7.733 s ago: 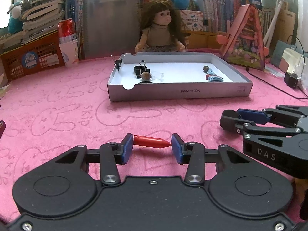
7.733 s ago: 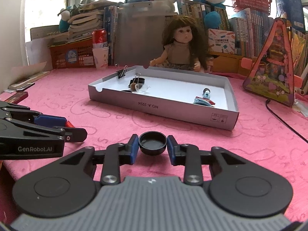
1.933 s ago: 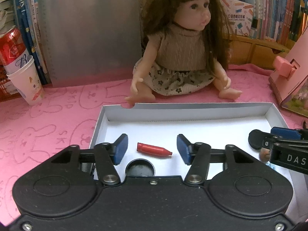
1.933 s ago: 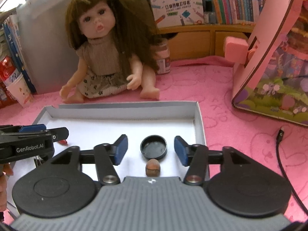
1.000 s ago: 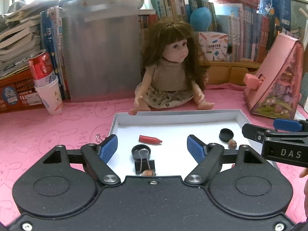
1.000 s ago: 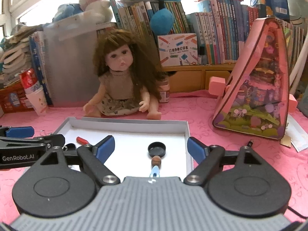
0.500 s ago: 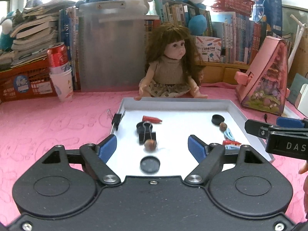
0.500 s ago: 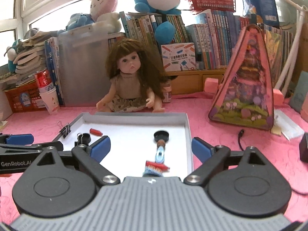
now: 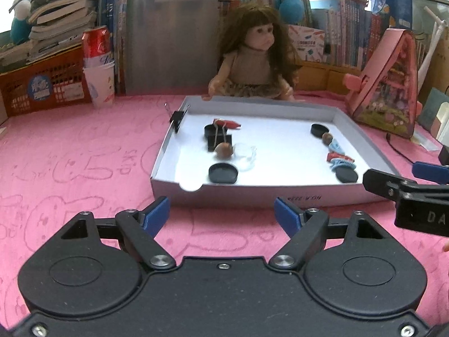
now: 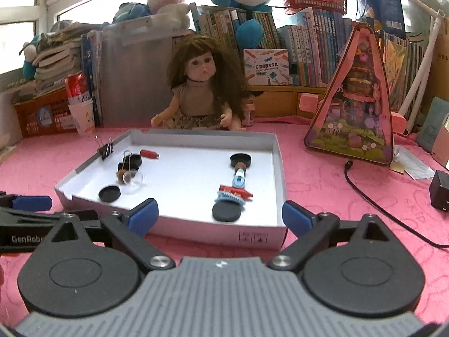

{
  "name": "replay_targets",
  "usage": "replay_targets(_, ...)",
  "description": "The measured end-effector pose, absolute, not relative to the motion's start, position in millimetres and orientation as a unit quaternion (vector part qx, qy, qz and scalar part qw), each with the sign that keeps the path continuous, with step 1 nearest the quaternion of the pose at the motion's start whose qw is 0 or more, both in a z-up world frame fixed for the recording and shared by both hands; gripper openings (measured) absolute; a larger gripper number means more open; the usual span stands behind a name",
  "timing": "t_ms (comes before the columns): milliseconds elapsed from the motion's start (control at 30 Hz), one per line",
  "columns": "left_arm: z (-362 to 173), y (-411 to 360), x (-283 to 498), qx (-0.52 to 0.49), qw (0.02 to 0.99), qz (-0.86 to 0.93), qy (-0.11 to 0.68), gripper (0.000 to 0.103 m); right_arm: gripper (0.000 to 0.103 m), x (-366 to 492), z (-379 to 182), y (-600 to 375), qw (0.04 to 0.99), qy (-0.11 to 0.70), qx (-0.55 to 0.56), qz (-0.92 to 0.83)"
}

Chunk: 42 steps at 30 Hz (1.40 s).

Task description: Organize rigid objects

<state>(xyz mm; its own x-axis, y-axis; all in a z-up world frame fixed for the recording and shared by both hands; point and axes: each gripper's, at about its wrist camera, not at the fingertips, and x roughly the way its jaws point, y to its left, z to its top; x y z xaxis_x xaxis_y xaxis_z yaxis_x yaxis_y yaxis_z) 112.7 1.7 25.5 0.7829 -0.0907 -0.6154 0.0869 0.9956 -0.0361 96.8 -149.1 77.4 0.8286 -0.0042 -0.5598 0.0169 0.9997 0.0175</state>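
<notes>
A shallow white tray (image 9: 252, 193) lies on the pink cloth and holds several small items. Among them are a red crayon-like piece (image 9: 227, 123), black round caps (image 9: 223, 172), a binder clip (image 9: 219, 140), a brown nut (image 9: 224, 150) and a clear cup (image 9: 247, 157). My left gripper (image 9: 221, 214) hangs open over the cloth just before the tray's front wall, with nothing between its pads. In the right wrist view my right gripper (image 10: 219, 216) hovers at the tray's (image 10: 210, 230) near edge. Its jaws are opening, empty. The black cap (image 10: 240, 159) and red piece (image 10: 149, 154) lie inside.
A doll (image 9: 252, 64) sits behind the tray. A pink triangular toy house (image 10: 356, 112) stands at the right, with a black cable (image 10: 378, 202) and adapter (image 10: 440, 191) on the cloth. A red can (image 9: 96, 47) in a paper cup and an orange basket (image 9: 42, 84) stand at the back left.
Both grippers have drawn back from over the tray to its near side and sunk a little. The red piece and black cap carried earlier now lie in the tray. The right jaws have spread wider.
</notes>
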Motion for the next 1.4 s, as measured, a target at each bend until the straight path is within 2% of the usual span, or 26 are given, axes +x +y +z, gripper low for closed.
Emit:
replay_targets(600, 2.0, 6.8, 112.9, 0.003, 0.939, -0.027, 0.343, 0.082, 0.102, 97.4, 50.6, -141.6, 0.943, 0.332, -0.004, -0.009)
replay_targets(933, -0.6, 6.0, 113.7, 0.005, 0.941, -0.024, 0.338, 0.087, 0.103, 104.4, 38.9, -139.8, 0.932, 0.362, -0.005, -0.015)
replay_targets(1067, -1.7, 5.1, 115.7, 0.006, 0.939, -0.026, 0.344, 0.097, 0.103, 106.9, 36.3, -142.0, 0.928, 0.371, 0.0, -0.023)
replay_targets(1267, -2.9, 4.9, 117.0, 0.007, 0.937, -0.022, 0.348, 0.102, 0.103, 107.5, 35.8, -140.4, 0.927, 0.374, -0.006, -0.024)
replay_targets(1400, -2.9, 5.2, 117.1, 0.007, 0.937, -0.021, 0.348, 0.102, 0.103, 107.7, 35.8, -140.6, 0.927, 0.374, -0.006, -0.023)
